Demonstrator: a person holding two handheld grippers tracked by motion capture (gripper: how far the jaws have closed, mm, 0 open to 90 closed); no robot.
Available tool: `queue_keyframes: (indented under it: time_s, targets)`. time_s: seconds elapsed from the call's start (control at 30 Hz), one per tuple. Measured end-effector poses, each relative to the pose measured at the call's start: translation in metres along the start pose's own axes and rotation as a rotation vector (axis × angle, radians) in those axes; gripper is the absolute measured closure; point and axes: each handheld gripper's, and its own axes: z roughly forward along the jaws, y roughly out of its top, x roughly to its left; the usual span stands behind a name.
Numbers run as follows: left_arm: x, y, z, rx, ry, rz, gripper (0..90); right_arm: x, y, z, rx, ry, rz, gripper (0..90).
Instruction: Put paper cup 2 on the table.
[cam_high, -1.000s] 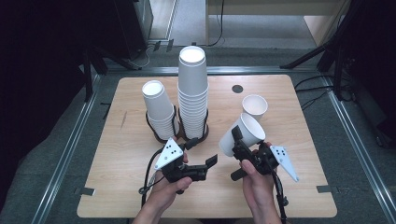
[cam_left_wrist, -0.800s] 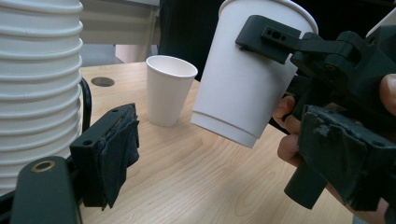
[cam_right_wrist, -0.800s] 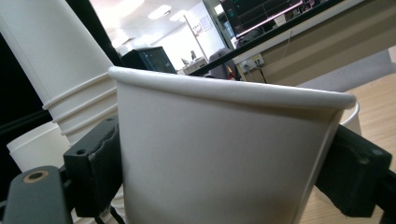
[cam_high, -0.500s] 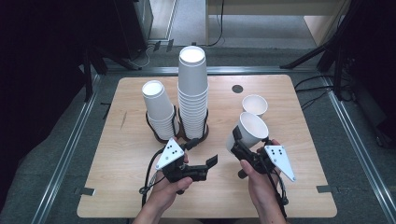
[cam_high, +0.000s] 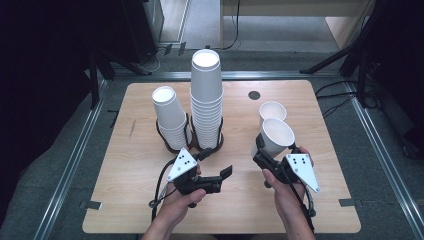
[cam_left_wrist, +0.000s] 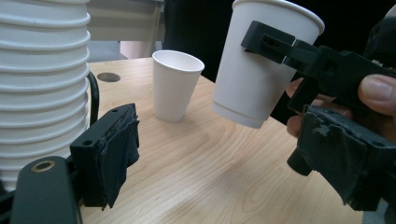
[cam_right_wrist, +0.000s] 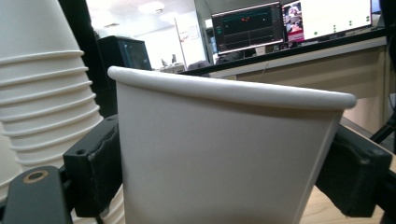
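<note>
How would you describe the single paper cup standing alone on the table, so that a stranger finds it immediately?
Start from the wooden table and its two tall stacks of white paper cups at the centre. Look to the right half, near the far edge. The single cup stands there upright on the wood, unlike the cup clamped in the right gripper in front of it.

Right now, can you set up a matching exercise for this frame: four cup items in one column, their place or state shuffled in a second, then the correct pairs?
Column one
1. held paper cup
2. single paper cup
3. tall cup stack
4. short cup stack

Column two
A. stands alone and upright on the table, beyond the right gripper
B. leftmost, in a dark ring holder
C. clamped between jaws, lifted clear of the tabletop
D. highest, just right of the other stack

Pairs: 1-C, 2-A, 3-D, 4-B
</note>
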Motion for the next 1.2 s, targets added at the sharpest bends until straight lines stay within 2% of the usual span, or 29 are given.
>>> queue_keyframes:
  time_s: [0.37, 0.57, 0.73, 0.9, 1.13, 1.2]
  targets:
    - [0.004, -0.002, 0.001, 0.008, 0.013, -0.004, 12.9, -0.018, -0.001, 0.006, -0.002, -0.044, -0.058, 12.9]
    - [0.008, -0.005, 0.002, 0.02, 0.031, -0.005, 12.9, -0.034, -0.007, 0.012, 0.002, -0.077, -0.097, 12.9]
    - [0.012, -0.008, 0.003, 0.028, 0.042, -0.009, 12.9, -0.048, -0.012, 0.017, 0.021, -0.098, -0.085, 12.9]
    - [0.017, -0.012, 0.003, 0.039, 0.073, -0.01, 12.9, -0.06, -0.019, 0.024, 0.041, -0.126, -0.118, 12.9]
    - [0.027, -0.018, -0.002, 0.049, 0.111, -0.027, 12.9, -0.073, -0.029, 0.033, 0.061, -0.15, -0.193, 12.9]
    - [0.03, -0.02, -0.004, 0.052, 0.128, -0.032, 12.9, -0.076, -0.032, 0.036, 0.074, -0.154, -0.191, 12.9]
